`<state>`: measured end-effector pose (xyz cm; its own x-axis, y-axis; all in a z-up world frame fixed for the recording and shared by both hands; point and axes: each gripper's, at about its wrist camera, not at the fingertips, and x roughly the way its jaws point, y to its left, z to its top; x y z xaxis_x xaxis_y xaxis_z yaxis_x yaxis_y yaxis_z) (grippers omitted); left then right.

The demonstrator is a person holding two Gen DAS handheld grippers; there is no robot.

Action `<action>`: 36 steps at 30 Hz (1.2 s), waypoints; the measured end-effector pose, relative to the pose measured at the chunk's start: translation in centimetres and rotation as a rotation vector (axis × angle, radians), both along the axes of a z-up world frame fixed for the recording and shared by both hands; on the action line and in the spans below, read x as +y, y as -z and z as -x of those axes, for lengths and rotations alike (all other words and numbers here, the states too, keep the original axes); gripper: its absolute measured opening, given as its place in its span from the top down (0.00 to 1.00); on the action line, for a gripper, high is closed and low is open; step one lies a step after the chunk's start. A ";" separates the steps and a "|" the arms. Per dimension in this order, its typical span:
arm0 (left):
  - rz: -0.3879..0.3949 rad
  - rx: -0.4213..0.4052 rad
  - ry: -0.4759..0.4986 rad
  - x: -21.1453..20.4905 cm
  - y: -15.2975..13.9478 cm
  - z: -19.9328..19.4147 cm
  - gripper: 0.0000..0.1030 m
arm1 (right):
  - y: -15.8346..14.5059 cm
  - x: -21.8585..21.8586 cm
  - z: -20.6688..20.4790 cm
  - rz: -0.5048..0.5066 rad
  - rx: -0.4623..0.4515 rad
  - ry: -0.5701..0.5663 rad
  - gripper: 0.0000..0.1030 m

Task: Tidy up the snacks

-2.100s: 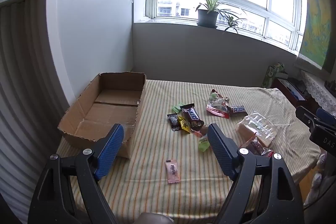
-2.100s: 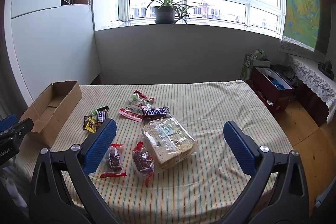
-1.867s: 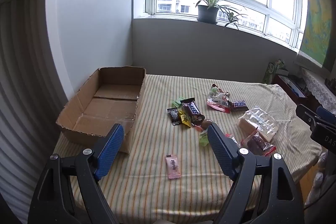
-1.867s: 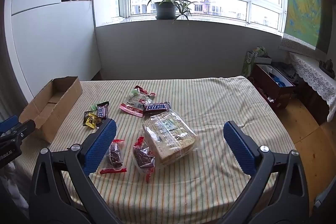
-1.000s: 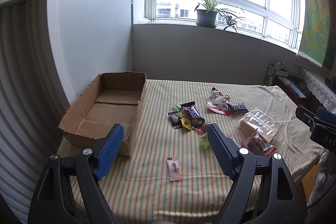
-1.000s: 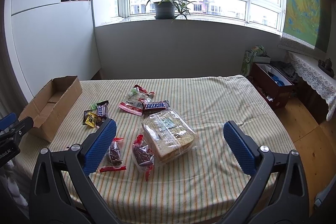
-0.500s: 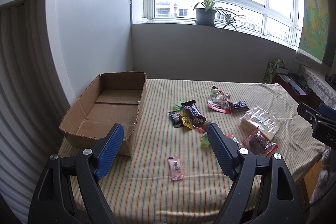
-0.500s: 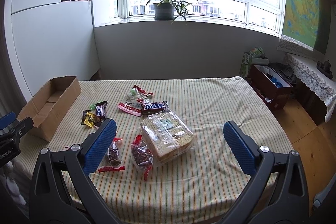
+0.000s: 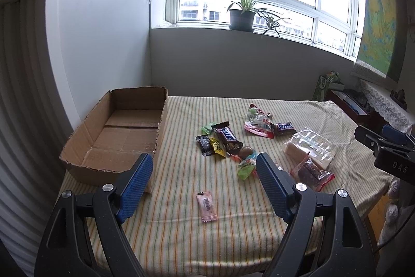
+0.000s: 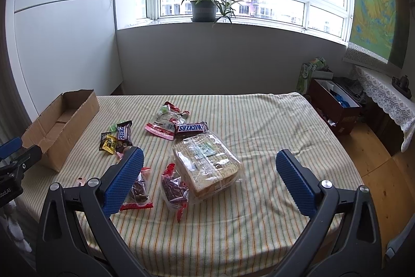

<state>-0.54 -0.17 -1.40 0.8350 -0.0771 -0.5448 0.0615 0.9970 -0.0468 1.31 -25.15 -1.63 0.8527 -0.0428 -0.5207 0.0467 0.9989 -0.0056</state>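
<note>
Left gripper above the table's near edge, jaws spread wide, nothing between them. Right gripper likewise released and empty, near the right end. Pink packet alone near the front edge, bare striped cloth all round it. Beyond: two red-edged bags touching a wrapped loaf; green candy just beside. Mid-table, a cluster of small dark and yellow wrappers, then a Snickers bar against a red-and-white pouch. Cardboard box, open, empty, along the left edge up to the far-left corner. Table: right half and far edge unoccupied
</note>
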 end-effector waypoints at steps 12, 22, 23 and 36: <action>-0.046 -0.001 -0.041 0.6 0.2 -0.4 0.21 | 0.4 -0.2 -0.2 0.008 0.001 0.016 0.00; -0.006 0.009 -0.050 1.2 0.6 -0.4 0.21 | 0.7 -0.3 -0.3 0.016 0.008 0.017 0.00; 0.001 0.013 -0.050 1.3 0.7 -0.4 0.21 | 0.8 -0.3 -0.3 0.019 0.010 0.016 0.00; -0.007 0.076 -0.026 0.6 1.8 -0.7 0.21 | 2.5 -1.7 -0.8 -0.010 0.078 -0.027 0.00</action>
